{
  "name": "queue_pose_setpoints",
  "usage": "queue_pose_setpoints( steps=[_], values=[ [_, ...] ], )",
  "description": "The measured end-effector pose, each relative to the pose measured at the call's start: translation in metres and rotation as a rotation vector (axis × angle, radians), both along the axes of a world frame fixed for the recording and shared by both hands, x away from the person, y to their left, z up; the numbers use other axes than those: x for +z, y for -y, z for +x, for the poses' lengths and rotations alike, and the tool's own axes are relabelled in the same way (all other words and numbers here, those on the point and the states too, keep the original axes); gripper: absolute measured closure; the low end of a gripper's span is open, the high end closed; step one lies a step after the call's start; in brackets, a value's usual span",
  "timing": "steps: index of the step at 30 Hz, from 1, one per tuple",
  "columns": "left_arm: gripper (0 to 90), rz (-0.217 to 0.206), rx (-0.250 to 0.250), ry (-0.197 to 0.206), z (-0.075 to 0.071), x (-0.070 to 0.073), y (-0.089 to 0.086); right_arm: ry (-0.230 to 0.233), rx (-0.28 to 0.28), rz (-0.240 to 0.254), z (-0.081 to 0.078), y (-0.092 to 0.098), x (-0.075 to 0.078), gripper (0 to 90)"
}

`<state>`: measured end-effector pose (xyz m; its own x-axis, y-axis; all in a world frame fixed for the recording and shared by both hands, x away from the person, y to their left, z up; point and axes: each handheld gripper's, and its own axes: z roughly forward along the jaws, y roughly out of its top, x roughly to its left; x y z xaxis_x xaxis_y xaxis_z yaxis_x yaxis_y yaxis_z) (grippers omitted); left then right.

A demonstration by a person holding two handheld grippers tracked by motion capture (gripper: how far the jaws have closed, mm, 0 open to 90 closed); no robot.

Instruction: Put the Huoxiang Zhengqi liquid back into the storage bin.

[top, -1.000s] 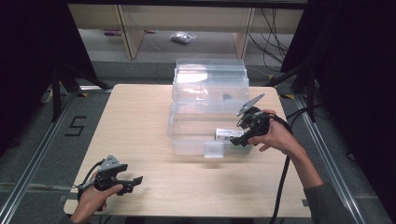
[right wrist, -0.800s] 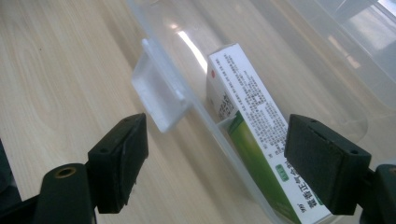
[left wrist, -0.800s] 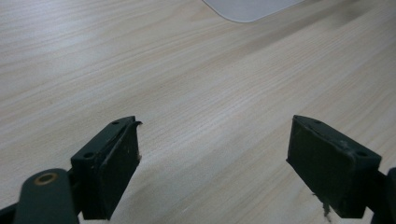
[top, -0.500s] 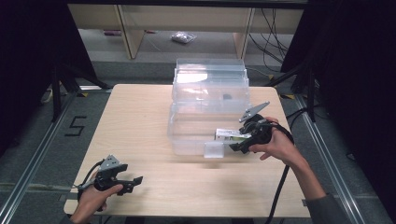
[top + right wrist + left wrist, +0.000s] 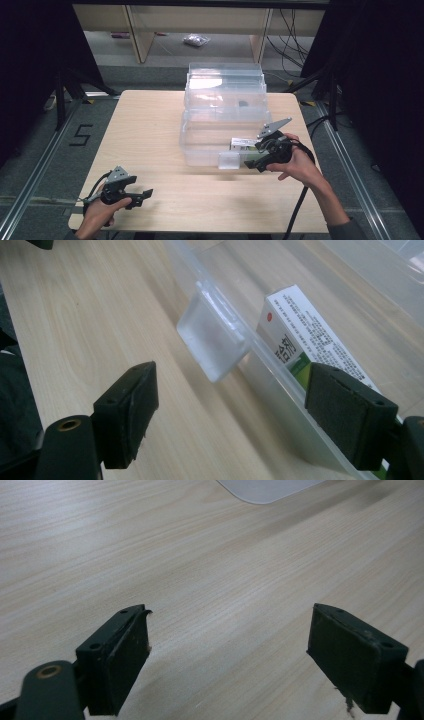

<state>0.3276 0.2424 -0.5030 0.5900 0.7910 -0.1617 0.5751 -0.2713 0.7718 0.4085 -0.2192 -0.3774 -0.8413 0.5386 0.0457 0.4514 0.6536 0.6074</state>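
On wooden table (image 5: 150,130): two hand-held grippers, clear plastic box, carton inside.
Left gripper (image 5: 142,193) rests at near-left table edge, jaws wide apart, nothing between them. Clear box (image 5: 222,120) sits mid-table, latch tab (image 5: 212,340) on its front wall. Right gripper (image 5: 250,420) at box's near-right corner, jaws wide, straddling the wall, gripping nothing; white-green carton (image 5: 305,340) just inside.

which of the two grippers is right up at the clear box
The right gripper, at the near wall of the clear box beside its latch tab, jaws open astride that wall. The left gripper rests apart on the bare table.
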Motion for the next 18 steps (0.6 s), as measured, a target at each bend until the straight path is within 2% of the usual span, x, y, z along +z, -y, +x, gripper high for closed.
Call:
queue_pose_setpoints(
  steps=[2,3,4,5,6,7,8,9,10,11,12,13,15,16,18],
  values=[
    [16.0,0.0,0.0,0.0,0.0,0.0,0.0,-0.017,-0.005,0.013,-0.005,-0.002,-0.002,22.4],
    [16.0,0.001,0.0,0.0,0.0,0.0,0.0,0.004,0.007,0.007,-0.005,-0.001,-0.002,22.4],
    [16.1,0.001,0.0,0.0,0.0,0.0,0.0,-0.003,0.005,0.008,-0.006,-0.001,-0.003,22.4],
    [16.0,0.001,0.0,0.0,0.0,0.0,0.0,-0.012,-0.015,0.004,-0.009,-0.001,-0.003,22.4],
    [16.0,0.033,-0.023,-0.005,0.0,0.001,-0.003,-0.009,-0.004,0.011,-0.009,-0.001,-0.005,22.4],
    [16.1,0.033,-0.022,-0.004,0.0,0.001,-0.002,-0.003,-0.019,0.01,-0.011,-0.002,-0.006,22.3],
    [16.1,0.031,-0.022,-0.004,0.0,0.001,-0.002,0.004,0.013,0.015,-0.011,-0.001,-0.006,22.2],
    [16.1,0.032,-0.021,-0.004,0.0,0.001,-0.002,-0.003,-0.003,0.014,-0.013,-0.002,-0.007,22.2],
    [16.0,0.031,-0.021,-0.004,0.0,0.001,-0.002,-0.024,0.01,0.022,-0.015,-0.002,-0.007,22.2],
    [16.0,0.032,-0.021,-0.004,0.0,0.001,-0.002,0.005,0.006,0.03,-0.015,-0.003,-0.01,22.2],
    [16.0,0.032,-0.022,-0.004,0.0,0.001,-0.002,0.009,0.019,0.021,-0.015,-0.002,-0.01,22.2],
    [16.0,0.032,-0.021,-0.004,0.0,0.001,-0.002,0.009,-0.008,0.015,-0.018,-0.003,-0.01,22.2],
    [16.1,0.033,-0.022,-0.004,0.0,0.001,-0.002,0.022,0.014,0.033,-0.02,-0.002,-0.012,22.2],
    [16.0,0.032,-0.022,-0.004,0.0,0.001,-0.002,0.023,0.008,0.052,-0.022,-0.003,-0.014,22.3],
    [16.0,0.033,-0.022,-0.003,0.0,0.001,-0.002,0.031,-0.005,0.047,-0.024,-0.002,-0.016,22.3]
  ],
)
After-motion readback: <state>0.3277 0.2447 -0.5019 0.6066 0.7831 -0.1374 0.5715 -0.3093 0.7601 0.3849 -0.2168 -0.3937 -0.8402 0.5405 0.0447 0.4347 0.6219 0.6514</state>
